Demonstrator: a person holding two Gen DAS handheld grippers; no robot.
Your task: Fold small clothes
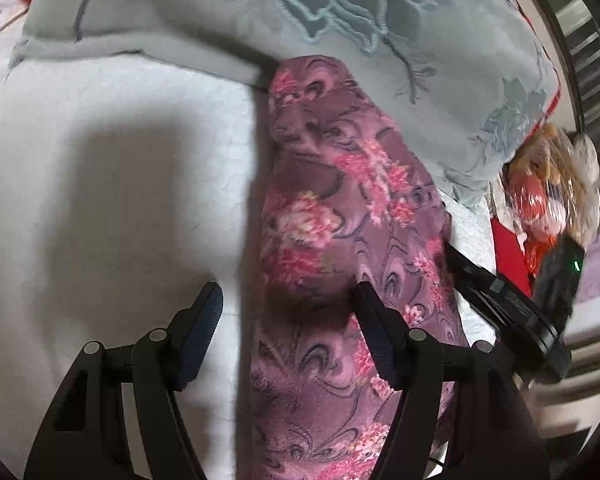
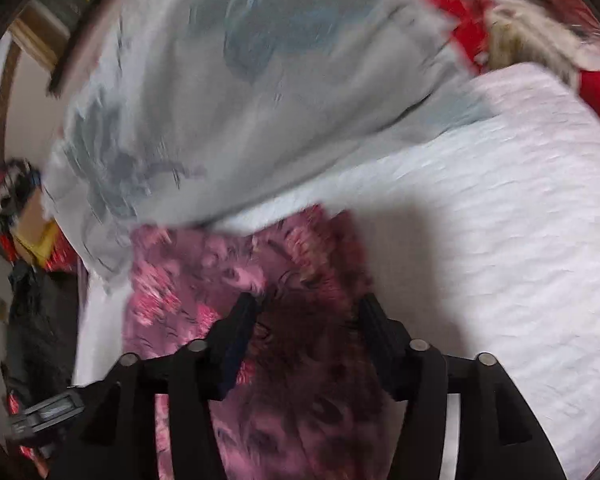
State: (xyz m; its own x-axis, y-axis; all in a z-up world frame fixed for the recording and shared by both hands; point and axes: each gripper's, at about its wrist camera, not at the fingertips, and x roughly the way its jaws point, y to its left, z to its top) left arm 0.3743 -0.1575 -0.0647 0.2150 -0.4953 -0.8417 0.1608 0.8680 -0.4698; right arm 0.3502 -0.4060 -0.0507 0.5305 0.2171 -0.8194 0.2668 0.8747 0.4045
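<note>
Left wrist view first: your left gripper (image 1: 286, 312) hung over the white bed (image 1: 100, 184) with its jaws standing well apart and nothing pinched between them. One finger sat over bare sheet, the other over the purple floral garment (image 1: 340, 208), so the near left edge of the cloth ran up through the gap. That garment lay as a long, narrow strip, its long axis running away from you toward the grey embroidered pillow (image 1: 260, 12), its far end touching the pillow's edge. Further right in the same view, your right gripper (image 1: 512, 304) showed just beside the strip's right edge.

Right wrist view, blurred: your right gripper (image 2: 306, 312) sat directly over the purple floral garment (image 2: 204, 272), jaws parted to a middling width, the cloth below and between them but, as far as I could tell, not clamped. The grey embroidered pillow (image 2: 240, 100) lay beyond, white bed (image 2: 500, 200) to the right.

My judgement: the strip looked already folded lengthwise, so the next fold would go across its long axis. Both hands were at the near end, one on each long edge, the right one more squarely over the cloth.
</note>
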